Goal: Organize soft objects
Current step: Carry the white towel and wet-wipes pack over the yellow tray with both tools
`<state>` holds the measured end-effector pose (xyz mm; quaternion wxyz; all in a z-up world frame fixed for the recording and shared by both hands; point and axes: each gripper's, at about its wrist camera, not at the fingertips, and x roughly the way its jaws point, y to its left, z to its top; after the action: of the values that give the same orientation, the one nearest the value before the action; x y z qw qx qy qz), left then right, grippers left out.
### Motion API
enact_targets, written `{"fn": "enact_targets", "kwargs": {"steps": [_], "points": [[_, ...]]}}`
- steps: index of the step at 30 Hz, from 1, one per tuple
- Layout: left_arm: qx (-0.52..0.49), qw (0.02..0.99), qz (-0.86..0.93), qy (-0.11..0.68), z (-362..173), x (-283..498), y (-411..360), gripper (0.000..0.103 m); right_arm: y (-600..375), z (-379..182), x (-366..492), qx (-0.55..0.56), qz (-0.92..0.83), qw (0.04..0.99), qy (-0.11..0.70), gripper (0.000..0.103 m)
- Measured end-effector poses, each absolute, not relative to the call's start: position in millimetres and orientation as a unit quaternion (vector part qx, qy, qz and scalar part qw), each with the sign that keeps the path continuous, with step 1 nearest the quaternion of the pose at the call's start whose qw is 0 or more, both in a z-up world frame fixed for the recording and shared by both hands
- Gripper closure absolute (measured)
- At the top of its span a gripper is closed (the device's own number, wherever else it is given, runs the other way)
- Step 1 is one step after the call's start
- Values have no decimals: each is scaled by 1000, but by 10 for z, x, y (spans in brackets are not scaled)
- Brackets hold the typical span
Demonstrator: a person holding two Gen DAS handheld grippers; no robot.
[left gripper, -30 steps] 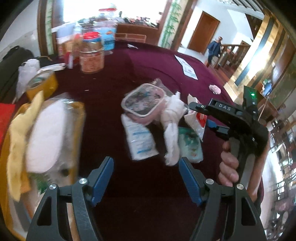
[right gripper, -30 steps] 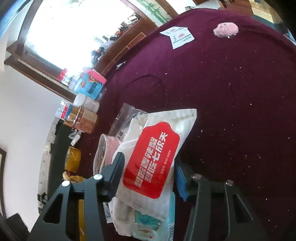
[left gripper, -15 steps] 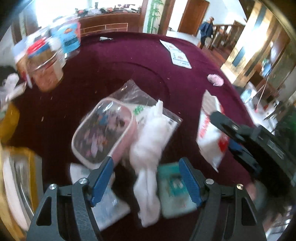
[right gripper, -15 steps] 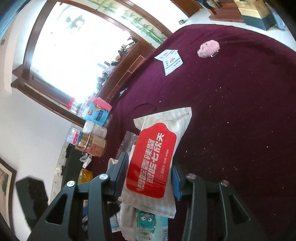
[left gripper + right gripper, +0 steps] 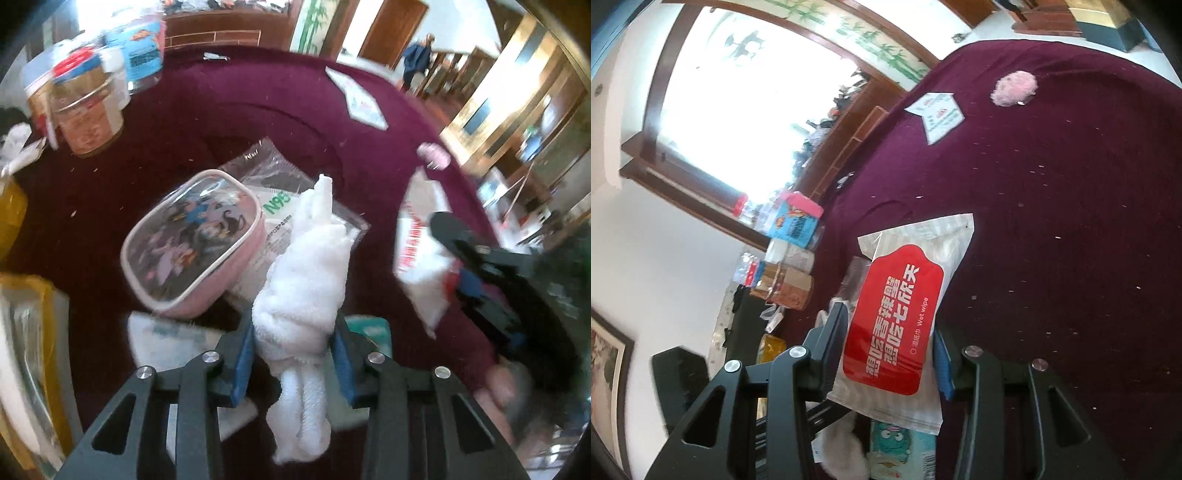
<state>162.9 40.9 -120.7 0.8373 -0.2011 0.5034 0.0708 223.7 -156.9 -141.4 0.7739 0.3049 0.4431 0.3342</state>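
Left wrist view: your left gripper (image 5: 293,345) has just been closing, and its blue pads now pinch the rolled white towel (image 5: 306,280) at its lower half, where a second ago the jaws stood wide and short of the pile. The towel lies over the N95 mask packet (image 5: 275,206), with the pink pouch (image 5: 192,243) touching it on one side and a teal packet (image 5: 373,328) just beside it on the other. Judgement: the grasp looks made, so the lift is the next step; the towel's loose tail hangs below the pads and may drag the packets under it. Your right gripper (image 5: 458,258) shows at the frame's right, blurred, carrying the wet wipe pack (image 5: 417,254). Right wrist view: the jaws pinch that wet wipe pack (image 5: 901,317) by its long edges, held clear above the cloth; the grip looks unchanged from half a second ago, though the view has tipped. Judgement: both hands are loaded, with sorting places still to be reached. Surface: a round table under a maroon cloth (image 5: 1052,221), speckled with crumbs; jars (image 5: 88,107) stand toward its far left edge, a paper leaflet (image 5: 938,112) and a pink fluffy ball (image 5: 1014,88) toward the far right edge. Room: bright window, wooden doors, a distant person near a staircase.
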Motion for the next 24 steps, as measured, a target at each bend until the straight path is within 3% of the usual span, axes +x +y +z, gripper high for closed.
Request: {"fn": "enact_targets", "kwargs": {"steps": [4, 18, 24], "points": [[-258, 834, 22, 487, -1062, 1214, 449, 63, -1483, -1357, 2191, 298, 375, 766, 429, 62], [-322, 845, 8, 428, -774, -128, 627, 63, -1199, -1108, 1863, 226, 474, 767, 369, 62], [-353, 848, 42, 394, -645, -792, 1023, 63, -1257, -918, 1328, 207, 475, 786, 338, 61]]}}
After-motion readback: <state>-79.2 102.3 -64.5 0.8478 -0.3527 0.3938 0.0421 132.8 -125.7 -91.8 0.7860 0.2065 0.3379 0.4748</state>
